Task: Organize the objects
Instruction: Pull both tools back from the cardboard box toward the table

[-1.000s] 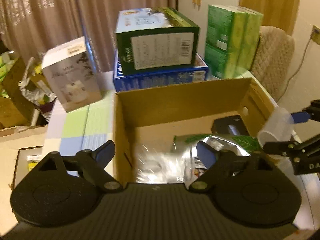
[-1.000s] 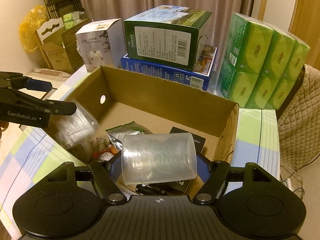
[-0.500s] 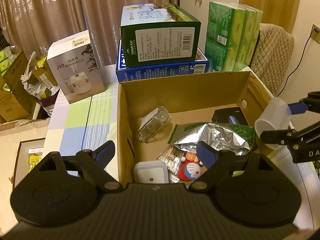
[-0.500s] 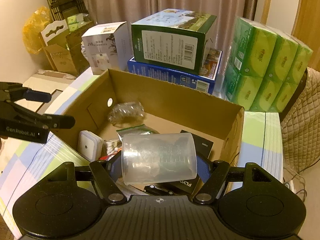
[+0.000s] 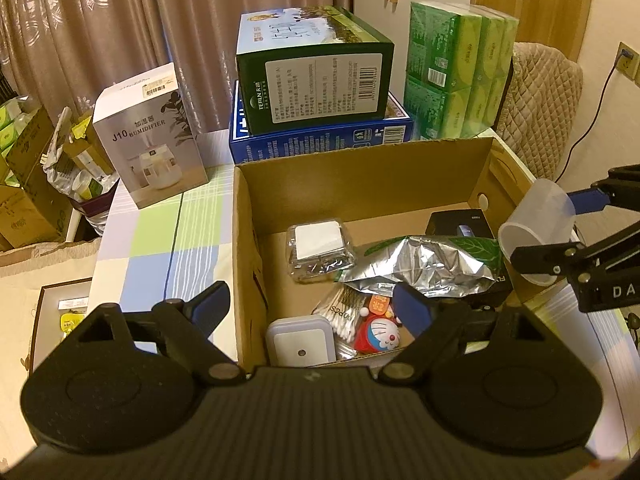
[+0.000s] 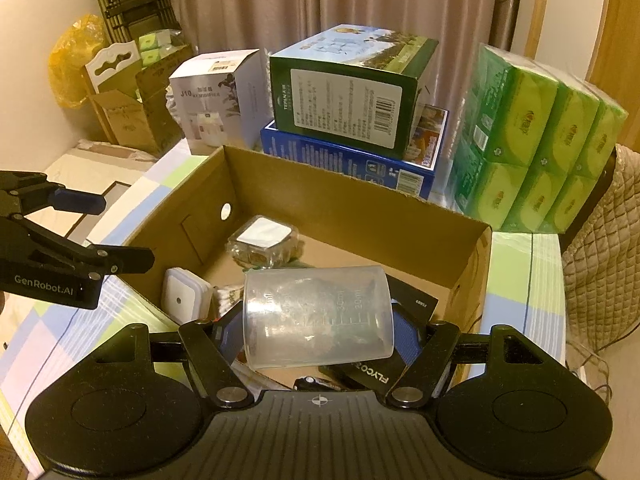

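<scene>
While the right gripper clamps a clear cup sideways between its pads, the cup hangs over the near right corner of the carton, not yet set down. Left gripper is open, nothing betw. its pads, hovering over the carton's near left wall.

Contents of carton, per both views: clear pack w/ white label near the back, foil bag mid-right, black box at right rear, swabs, small white case and a red toy at the near edge.

Risks noted:
- Cup is smooth, thin-walled plastic, held across its side. Too much squeeze could deform it; too little and it may slip out early.
- Released on its side it prob. rolls, landing on the foil bag or black box rather than the carton floor.
- Cup sits close to the right wall; a drop from there could catch the rim and fall outside onto the table.
- Carton floor is crowded near front; free space is toward the back, approx. centre.
- Grippers are near each other; crossing paths over the carton could cause contact.
</scene>
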{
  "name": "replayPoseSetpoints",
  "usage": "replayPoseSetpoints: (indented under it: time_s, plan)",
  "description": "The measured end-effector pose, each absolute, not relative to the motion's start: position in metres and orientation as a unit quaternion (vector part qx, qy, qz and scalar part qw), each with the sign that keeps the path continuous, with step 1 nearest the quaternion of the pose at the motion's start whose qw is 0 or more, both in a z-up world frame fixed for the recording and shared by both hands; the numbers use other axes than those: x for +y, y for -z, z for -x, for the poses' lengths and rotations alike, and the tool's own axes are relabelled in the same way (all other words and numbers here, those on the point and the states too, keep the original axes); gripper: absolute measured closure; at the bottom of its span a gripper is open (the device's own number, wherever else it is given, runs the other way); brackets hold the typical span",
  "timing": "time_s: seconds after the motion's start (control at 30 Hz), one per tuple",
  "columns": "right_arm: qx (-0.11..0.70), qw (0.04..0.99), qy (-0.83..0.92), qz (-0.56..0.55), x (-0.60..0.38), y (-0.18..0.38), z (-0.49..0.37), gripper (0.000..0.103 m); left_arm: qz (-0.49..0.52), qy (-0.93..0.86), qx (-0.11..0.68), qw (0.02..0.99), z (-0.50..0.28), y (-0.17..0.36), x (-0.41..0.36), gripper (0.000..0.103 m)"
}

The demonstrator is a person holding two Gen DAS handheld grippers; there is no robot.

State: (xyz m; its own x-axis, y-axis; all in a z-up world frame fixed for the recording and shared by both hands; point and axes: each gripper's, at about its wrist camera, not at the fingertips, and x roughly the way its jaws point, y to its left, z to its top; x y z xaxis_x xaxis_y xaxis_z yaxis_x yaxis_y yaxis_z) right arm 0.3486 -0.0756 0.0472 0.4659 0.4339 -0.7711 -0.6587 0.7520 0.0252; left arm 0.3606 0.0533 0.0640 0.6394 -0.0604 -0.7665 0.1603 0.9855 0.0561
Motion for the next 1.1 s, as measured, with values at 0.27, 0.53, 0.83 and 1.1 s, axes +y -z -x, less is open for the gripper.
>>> replayPoseSetpoints:
  time_s: [0.27,0.53,0.83,1.1]
  plan:
    - [0.404,0.846,-0.322,0.131,-0.07,-0.045,-0.356,0.033,-0.065,0.061,0.419,0.904,-0.361,-0.063,0.054,0.017]
    - [0.404,0.85,-0.326,0.09,-0.064,-0.043,-0.374,0.032,-0.063,0.059,0.421,0.903,-0.362,-0.06,0.061,0.017]
    - [0.387,0.864,-0.318,0.048,-0.076,-0.052,-0.375,0.019,-0.059,0.058,0.42,0.904,-0.355,-0.062,0.066,0.017]
    - [0.402,0.862,-0.305,0.047,-0.099,-0.048,-0.355,0.019,-0.045,0.061,0.423,0.903,-0.339,-0.062,0.061,0.017]
